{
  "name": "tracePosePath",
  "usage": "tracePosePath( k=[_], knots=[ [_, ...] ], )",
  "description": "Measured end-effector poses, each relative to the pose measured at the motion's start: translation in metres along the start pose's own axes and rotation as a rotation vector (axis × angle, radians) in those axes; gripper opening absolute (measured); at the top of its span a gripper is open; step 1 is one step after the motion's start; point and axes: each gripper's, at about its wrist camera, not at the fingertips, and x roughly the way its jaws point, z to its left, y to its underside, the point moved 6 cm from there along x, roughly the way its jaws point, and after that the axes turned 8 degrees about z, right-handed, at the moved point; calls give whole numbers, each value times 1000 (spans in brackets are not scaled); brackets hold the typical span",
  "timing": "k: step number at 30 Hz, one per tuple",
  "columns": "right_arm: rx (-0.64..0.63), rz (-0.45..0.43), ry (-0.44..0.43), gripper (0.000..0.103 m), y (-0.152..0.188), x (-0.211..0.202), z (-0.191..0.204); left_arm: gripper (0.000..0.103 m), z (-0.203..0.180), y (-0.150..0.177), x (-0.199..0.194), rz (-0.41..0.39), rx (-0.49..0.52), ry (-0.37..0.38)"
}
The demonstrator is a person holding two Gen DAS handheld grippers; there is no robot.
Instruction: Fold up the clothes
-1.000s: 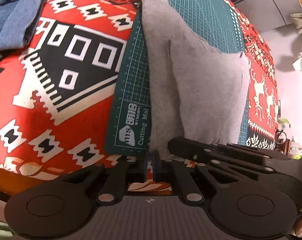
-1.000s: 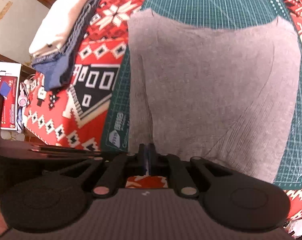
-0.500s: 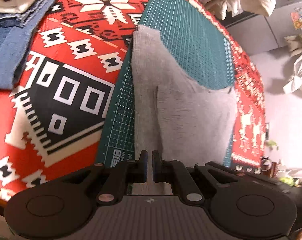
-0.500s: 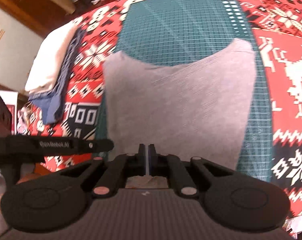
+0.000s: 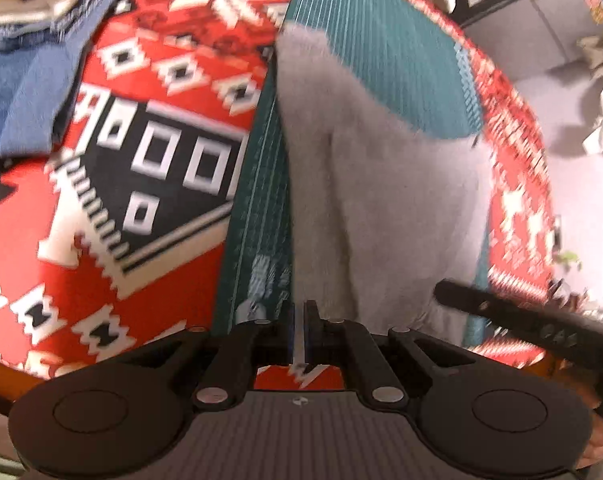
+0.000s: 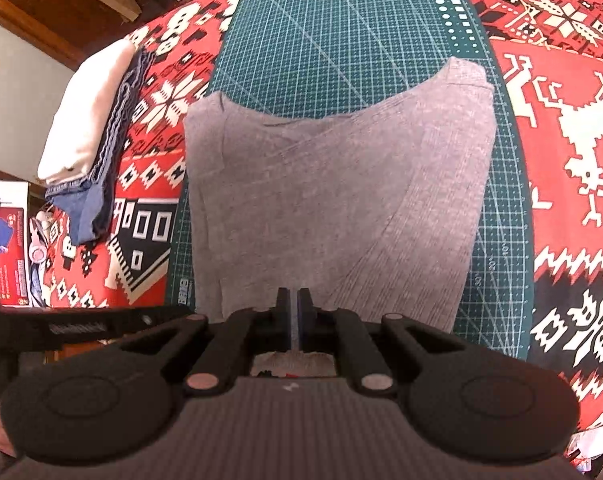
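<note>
Grey garment (image 6: 333,200) long axis running away — both tongs pinching near hem

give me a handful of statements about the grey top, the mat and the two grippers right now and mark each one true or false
1. The grey top lies on the green cutting mat. True.
2. The right gripper is wide open above bare mat. False: its fingers are closed on the near edge of the grey top.
3. The folded stack of clothes sits to the left of the mat on the red patterned tablecloth. True.
4. The grey top is spread out in a single flat layer. False: layers overlap, with diagonal fold edges across it.
5. The left gripper is near the grey top's left edge, its fingers nearly together. True.
</note>
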Motion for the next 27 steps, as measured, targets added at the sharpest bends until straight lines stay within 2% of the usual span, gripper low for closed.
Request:
tracePosePath(
  k=[7,12,17,27],
  knots=[
    [32,-11,1,5,-16,-6,-14,4,-3,-72,-11,-127,-32,-17],
    [40,-7,3,5,-26,-8,-22,4,-2,-107,-4,-140,-60,-38],
    [58,-4,-6,5,-34,-7,-30,4,-6,-98,6,-101,-40,-55],
    [62,8,-20,5,-30,-6,-33,4,-7,-46,17,-15,-37,-41]
  ],
)
